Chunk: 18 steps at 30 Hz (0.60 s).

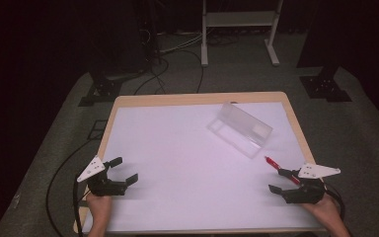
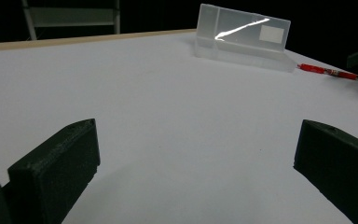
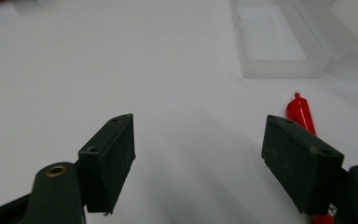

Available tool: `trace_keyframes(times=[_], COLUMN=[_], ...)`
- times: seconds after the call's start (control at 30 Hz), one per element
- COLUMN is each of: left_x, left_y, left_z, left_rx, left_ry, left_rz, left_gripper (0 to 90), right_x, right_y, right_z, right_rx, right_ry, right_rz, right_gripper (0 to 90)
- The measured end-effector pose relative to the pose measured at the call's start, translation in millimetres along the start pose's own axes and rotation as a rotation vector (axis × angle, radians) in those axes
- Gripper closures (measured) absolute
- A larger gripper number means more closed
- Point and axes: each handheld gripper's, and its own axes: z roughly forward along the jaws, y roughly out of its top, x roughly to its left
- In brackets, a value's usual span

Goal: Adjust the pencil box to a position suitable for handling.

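The red pen [image 3: 302,116] lies just beside the gaping right claw [image 3: 200,158].

Glossy clear plastic box [image 1: 240,129], matt white table [image 1: 177,168], wood-edged.

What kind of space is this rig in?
Probably a lab or recording studio, not a home: a white-topped table on grey carpet with dark surroundings, cables trailing across the floor, black stand bases and a white frame behind.

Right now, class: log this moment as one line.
left gripper open, idle | right gripper open beside red pen | clear plastic box open
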Motion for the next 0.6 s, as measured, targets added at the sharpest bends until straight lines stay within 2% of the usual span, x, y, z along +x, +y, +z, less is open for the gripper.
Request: trace_keyframes(times=[0.07,0.2,0.3,0.4,0.43,0.6], left_x=[-0.5,0.8,0.7,0.4,0.4,0.6], left_y=[-0.2,0.1,0.1,-0.2,-0.2,-0.2], left_z=[-0.7,-0.5,-0.6,-1.1,-1.0,-0.9], left_rx=[-0.011,-0.004,-0.002,-0.006,-0.009,-0.006], left_ry=[-0.002,0.002,0.003,0.001,0.0,0.0], left_rz=[0.006,-0.001,-0.001,0.0,-0.002,-0.002], left_gripper=[0.0,0.0,0.0,0.0,0.0,0.0], right_x=[0.8,-0.7,1.9,3.6,4.5,6.2], right_y=[1.1,10.3,22.7,31.5,40.2,59.2], right_z=[-1.9,-5.2,-4.5,-2.3,1.8,13.7], right_rx=[-0.012,-0.015,-0.008,-0.009,0.006,0.031], right_ry=[0.022,0.026,0.018,0.029,0.032,0.047], right_rz=[0.015,0.03,0.002,-0.002,-0.015,-0.039], right_gripper=[24.9,23.7,23.1,22.8,21.4,19.9])
